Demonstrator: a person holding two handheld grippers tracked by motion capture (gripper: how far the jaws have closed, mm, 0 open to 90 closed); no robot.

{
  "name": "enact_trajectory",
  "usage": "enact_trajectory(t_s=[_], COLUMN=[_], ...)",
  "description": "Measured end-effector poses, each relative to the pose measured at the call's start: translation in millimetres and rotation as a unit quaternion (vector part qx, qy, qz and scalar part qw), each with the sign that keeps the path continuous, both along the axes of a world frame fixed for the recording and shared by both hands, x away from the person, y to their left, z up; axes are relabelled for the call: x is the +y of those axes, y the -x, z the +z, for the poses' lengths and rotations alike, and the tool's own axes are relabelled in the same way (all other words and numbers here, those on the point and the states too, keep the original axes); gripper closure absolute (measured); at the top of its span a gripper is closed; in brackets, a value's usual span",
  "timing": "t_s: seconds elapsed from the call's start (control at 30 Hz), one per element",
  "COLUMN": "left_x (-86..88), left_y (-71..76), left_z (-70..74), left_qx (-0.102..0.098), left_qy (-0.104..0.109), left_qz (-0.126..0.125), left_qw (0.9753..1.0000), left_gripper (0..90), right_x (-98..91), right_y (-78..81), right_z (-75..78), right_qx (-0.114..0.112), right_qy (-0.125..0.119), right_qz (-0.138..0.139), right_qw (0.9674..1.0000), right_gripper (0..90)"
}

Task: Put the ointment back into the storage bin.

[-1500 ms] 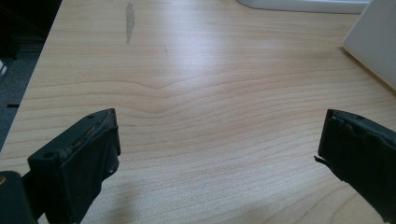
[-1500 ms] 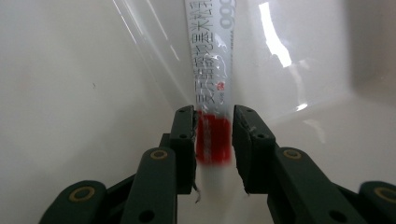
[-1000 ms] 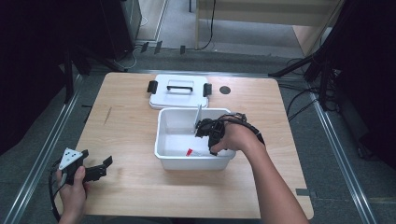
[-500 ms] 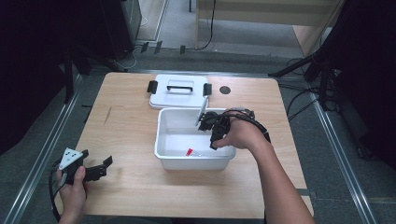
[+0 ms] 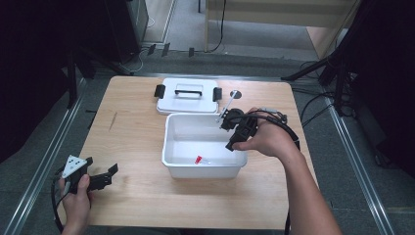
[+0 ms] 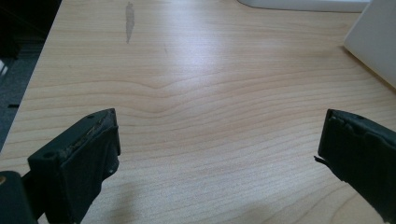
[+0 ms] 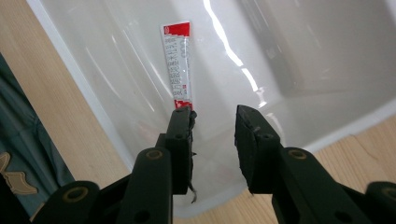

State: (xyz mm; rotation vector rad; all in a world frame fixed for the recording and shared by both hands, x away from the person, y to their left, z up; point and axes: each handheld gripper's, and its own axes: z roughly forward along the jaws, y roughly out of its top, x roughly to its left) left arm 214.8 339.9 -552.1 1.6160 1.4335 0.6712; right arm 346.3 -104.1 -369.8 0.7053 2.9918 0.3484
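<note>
right gripper hovering over the far right part of the white tub, tilted down toward its floor; jaws just opening, a narrow gap between them, nothing gripped. seen along those jaws in the right gripper view, gripper hanging above the red-and-white sachet, which is lying flat on the tub floor, apart from the pads. in the high view the sachet sitting near the middle of the tub's near wall, its clear end hard to make out there, possibly pointing right. a thin grey rod sticking up from the gripper toward the far side. white lid with its black handle and clips lying on the wooden table just beyond the tub, perhaps touching its far rim. left gripper resting low at the near left corner of the table, well apart from the tub. in the left gripper view, gripper with jaws standing wide apart, bare wood between them, a tub corner at far right.
</note>
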Motion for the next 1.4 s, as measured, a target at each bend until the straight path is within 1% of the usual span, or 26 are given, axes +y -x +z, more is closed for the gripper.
enact_trajectory(t_s=[0.1, 0.13, 0.17, 0.2, 0.3, 0.33, 0.37, 0.4, 0.43, 0.47, 0.53, 0.6, 0.63, 0.67, 0.73, 0.8, 0.87, 0.9, 0.93, 0.97, 1.1, 1.13, 1.17, 1.2, 1.23, 1.4], left_x=[0.1, 0.0, 0.0, 0.0, 0.1, 0.1, 0.1, 0.1, 0.1, 0.1, 0.1, 0.2, 0.2, 0.2, 0.3, 0.2, 0.0, 0.0, 0.0, 0.0, 0.4, 0.2, 0.2, 0.2, 0.2, 0.3], left_y=[0.0, 0.0, 0.0, 0.0, 0.0, 0.0, 0.0, 0.0, 0.0, 0.0, 0.1, 0.1, 0.1, 0.1, 0.2, 0.2, 0.2, 0.2, 0.2, 0.2, 0.2, 0.3, 0.3, 0.5, 0.5, 0.7], left_z=[0.0, 0.0, 0.0, 0.0, 0.0, 0.0, 0.0, 0.0, 0.0, 0.0, -0.1, -0.1, -0.1, 0.0, 0.0, 0.0, -0.1, -0.1, 0.0, -0.1, 0.0, 0.0, 0.0, 0.1, 0.1, 0.2], left_qx=[0.0, 0.0, 0.0, 0.0, 0.0, 0.0, 0.0, 0.0, 0.0, 0.0, -0.001, 0.0, 0.0, 0.0, 0.001, 0.001, 0.0, 0.0, 0.0, 0.0, 0.0, 0.0, 0.0, 0.001, 0.001, 0.002], left_qy=[0.0, 0.0, 0.0, 0.0, 0.0, 0.001, 0.001, 0.001, 0.001, 0.001, 0.001, 0.001, 0.001, 0.001, 0.0, 0.0, 0.002, 0.002, 0.002, 0.002, 0.0, 0.0, 0.0, 0.0, 0.0, 0.0], left_qz=[0.0, 0.0, 0.0, 0.0, 0.0, 0.001, 0.001, 0.001, 0.001, 0.001, 0.001, 0.001, 0.001, 0.001, 0.001, 0.001, 0.002, 0.002, 0.002, 0.002, 0.001, 0.001, 0.001, 0.0, 0.0, 0.0], left_qw=[1.0, 1.0, 1.0, 1.0, 1.0, 1.0, 1.0, 1.0, 1.0, 1.0, 1.0, 1.0, 1.0, 1.0, 1.0, 1.0, 1.0, 1.0, 1.0, 1.0, 1.0, 1.0, 1.0, 1.0, 1.0, 1.0], left_gripper=[0.0, 0.0, 0.0, 0.0, 0.0, 0.0, 0.0, 0.0, 0.0, 0.0, 0.0, 0.0, 0.0, 0.0, 0.0, 0.0, 0.0, 0.0, 0.0, 0.0, 0.0, 0.0, 0.0, 0.0, 0.0, 0.0], right_x=[-6.3, -12.4, -12.4, -18.9, -23.8, -28.8, -28.8, -34.7, -34.7, -40.1, -42.2, -51.2, -51.2, -58.8, -65.9, -75.3, -84.1, -84.1, -93.8, -96.6, -106.2, -111.6, -111.6, -116.5, -116.5, -130.9], right_y=[0.3, 0.6, 0.6, 1.0, 0.9, 1.4, 1.4, 1.1, 1.1, 0.6, 0.9, 1.2, 1.2, 1.5, 1.0, -0.7, -1.4, -1.4, -1.7, -1.3, 1.0, 2.2, 2.2, 3.7, 3.7, 9.9], right_z=[3.9, 7.4, 7.4, 10.1, 11.1, 11.6, 11.6, 12.2, 12.2, 13.2, 13.4, 13.7, 13.7, 13.9, 13.6, 13.5, 12.8, 12.8, 10.2, 9.0, 3.2, -1.3, -1.3, -5.3, -5.3, -18.4], right_qx=[-0.006, -0.013, -0.013, -0.022, -0.021, -0.022, -0.022, -0.029, -0.029, -0.039, -0.042, -0.053, -0.053, -0.061, -0.078, -0.088, -0.096, -0.096, -0.101, -0.101, -0.11, -0.111, -0.111, -0.118, -0.118, -0.125], right_qy=[-0.012, -0.019, -0.019, -0.024, -0.036, -0.051, -0.051, -0.066, -0.066, -0.074, -0.076, -0.088, -0.088, -0.098, -0.113, -0.13, -0.137, -0.137, -0.146, -0.149, -0.139, -0.136, -0.136, -0.131, -0.131, -0.127], right_qz=[-0.006, -0.017, -0.017, -0.027, -0.037, -0.047, -0.047, -0.059, -0.059, -0.067, -0.072, -0.084, -0.084, -0.097, -0.099, -0.114, -0.136, -0.136, -0.151, -0.156, -0.169, -0.18, -0.18, -0.184, -0.184, -0.225], right_qw=[0.9999, 0.9996, 0.9996, 0.9991, 0.9984, 0.9974, 0.9974, 0.9956, 0.9956, 0.9942, 0.9937, 0.9912, 0.9912, 0.9885, 0.9855, 0.9811, 0.9766, 0.9766, 0.9725, 0.9713, 0.9695, 0.968, 0.968, 0.967, 0.967, 0.958], right_gripper=[64.9, 62.6, 62.6, 61.3, 61.3, 59.7, 59.7, 56.7, 56.7, 56.5, 56.5, 54.7, 54.7, 54.0, 54.6, 54.8, 52.5, 52.5, 50.8, 50.0, 44.2, 39.3, 39.3, 33.9, 33.9, 14.2])
